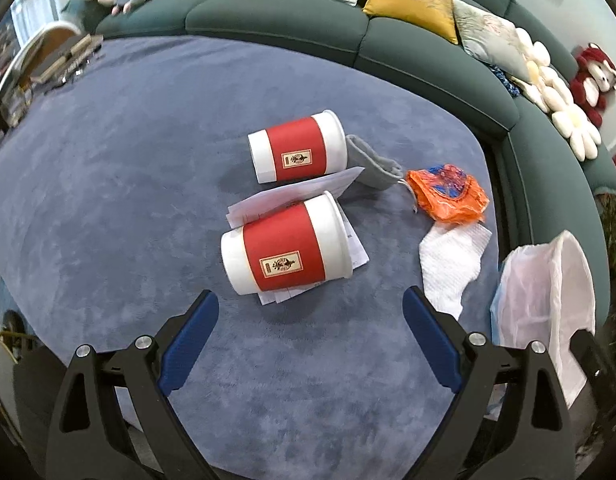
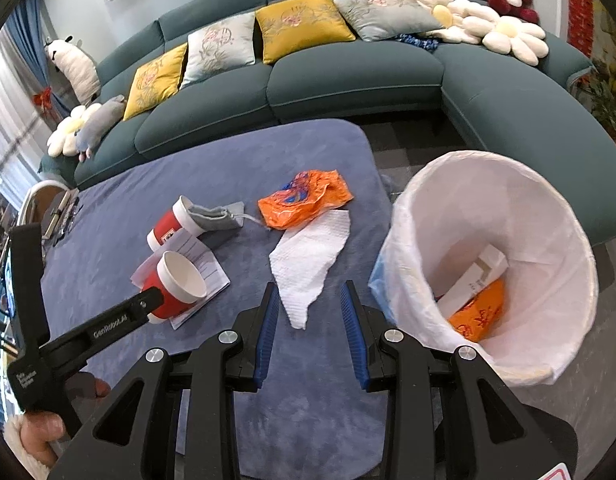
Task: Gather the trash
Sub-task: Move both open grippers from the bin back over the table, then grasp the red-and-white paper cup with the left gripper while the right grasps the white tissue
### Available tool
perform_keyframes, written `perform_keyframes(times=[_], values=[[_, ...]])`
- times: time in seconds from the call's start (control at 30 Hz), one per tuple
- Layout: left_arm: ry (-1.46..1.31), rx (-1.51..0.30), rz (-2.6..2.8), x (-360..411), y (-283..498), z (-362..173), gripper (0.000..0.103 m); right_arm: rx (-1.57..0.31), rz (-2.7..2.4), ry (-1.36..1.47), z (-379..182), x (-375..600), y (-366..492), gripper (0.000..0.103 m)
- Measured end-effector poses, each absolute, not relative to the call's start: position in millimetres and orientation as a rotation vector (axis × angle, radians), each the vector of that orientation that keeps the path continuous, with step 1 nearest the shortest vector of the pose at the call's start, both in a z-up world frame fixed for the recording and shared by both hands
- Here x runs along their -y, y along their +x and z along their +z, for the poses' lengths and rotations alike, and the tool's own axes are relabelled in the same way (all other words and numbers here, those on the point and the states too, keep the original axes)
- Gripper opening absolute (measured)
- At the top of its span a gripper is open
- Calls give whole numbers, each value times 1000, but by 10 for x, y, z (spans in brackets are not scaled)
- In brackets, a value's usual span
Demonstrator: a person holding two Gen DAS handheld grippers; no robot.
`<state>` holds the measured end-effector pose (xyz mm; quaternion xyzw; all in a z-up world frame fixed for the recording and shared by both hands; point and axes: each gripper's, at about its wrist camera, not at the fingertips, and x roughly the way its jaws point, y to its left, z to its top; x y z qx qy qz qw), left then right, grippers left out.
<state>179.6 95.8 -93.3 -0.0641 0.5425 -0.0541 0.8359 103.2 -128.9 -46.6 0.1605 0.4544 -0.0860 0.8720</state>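
Two red-and-white paper cups lie on their sides on the blue table: the near cup on sheets of paper, the far cup beside a grey pouch. An orange wrapper and a white paper towel lie to the right. A white-lined bin holds a box and an orange wrapper. My left gripper is open just before the near cup. My right gripper is open over the towel's near tip.
A teal sofa with cushions and plush toys curves behind and to the right of the table. Books and small items sit at the table's far left corner. The bin stands off the table's right edge.
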Motion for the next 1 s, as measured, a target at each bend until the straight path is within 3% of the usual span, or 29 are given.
perform_keyframes(times=[0.7, 0.8, 1.0], values=[[-174, -1314, -34, -1053, 2294, -1496, 87, -1066, -170, 338, -989, 1177, 1565, 32], [-171, -1306, -46, -1069, 2280, -1498, 86, -1089, -172, 343, -1097, 1175, 1598, 39], [-161, -1275, -51, -1125, 2209, -1427, 85, -1129, -180, 348, -1319, 1165, 1689, 40]])
